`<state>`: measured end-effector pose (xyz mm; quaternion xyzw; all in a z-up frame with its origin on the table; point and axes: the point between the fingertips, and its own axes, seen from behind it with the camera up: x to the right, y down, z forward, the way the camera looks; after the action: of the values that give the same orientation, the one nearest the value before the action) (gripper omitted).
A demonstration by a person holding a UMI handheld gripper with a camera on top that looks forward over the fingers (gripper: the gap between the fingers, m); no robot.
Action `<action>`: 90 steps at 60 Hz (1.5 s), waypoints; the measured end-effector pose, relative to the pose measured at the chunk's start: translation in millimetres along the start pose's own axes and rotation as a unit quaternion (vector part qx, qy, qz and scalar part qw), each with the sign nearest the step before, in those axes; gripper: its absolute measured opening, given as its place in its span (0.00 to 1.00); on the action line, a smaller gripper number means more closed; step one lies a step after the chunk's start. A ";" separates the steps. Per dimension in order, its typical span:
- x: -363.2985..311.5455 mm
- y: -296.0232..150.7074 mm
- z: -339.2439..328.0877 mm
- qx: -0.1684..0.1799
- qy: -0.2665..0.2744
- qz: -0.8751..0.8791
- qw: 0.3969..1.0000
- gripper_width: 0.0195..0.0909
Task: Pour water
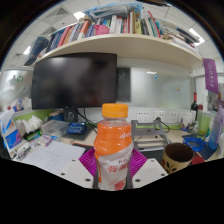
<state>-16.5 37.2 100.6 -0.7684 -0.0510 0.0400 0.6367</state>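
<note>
An orange drink bottle (114,148) with an orange cap and a white and orange label stands upright between my fingers. My gripper (113,168) is shut on the bottle, with its pink pads (89,160) pressed against both sides of the label. A brown cup (179,156) sits on the desk to the right, beyond my right finger. The bottle's base is hidden below the fingers.
A dark monitor (74,81) stands behind the bottle to the left, under a shelf of books (110,28). White papers (52,158) lie on the desk to the left, blue items (75,128) sit behind them, and a keyboard (152,139) lies behind the cup.
</note>
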 end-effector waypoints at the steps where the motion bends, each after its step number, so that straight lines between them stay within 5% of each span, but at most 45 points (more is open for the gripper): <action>1: -2.6 -3.1 -1.4 -0.001 -0.007 0.013 1.000 0.27; 14: -4.1 -55.5 -16.9 0.017 -0.066 0.329 0.942 0.27; 32: 51.6 -71.4 -17.8 0.004 -0.037 0.633 0.773 0.27; 64: 63.0 -55.9 -3.3 -0.051 -0.010 0.829 0.556 0.27; 77: 65.3 -71.8 -10.0 -0.059 -0.015 0.815 0.576 0.27; 90: 96.4 -143.5 -33.9 -0.045 -0.032 0.630 0.774 0.29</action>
<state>79.4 43.1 248.2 -0.6546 0.4225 0.4547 0.4315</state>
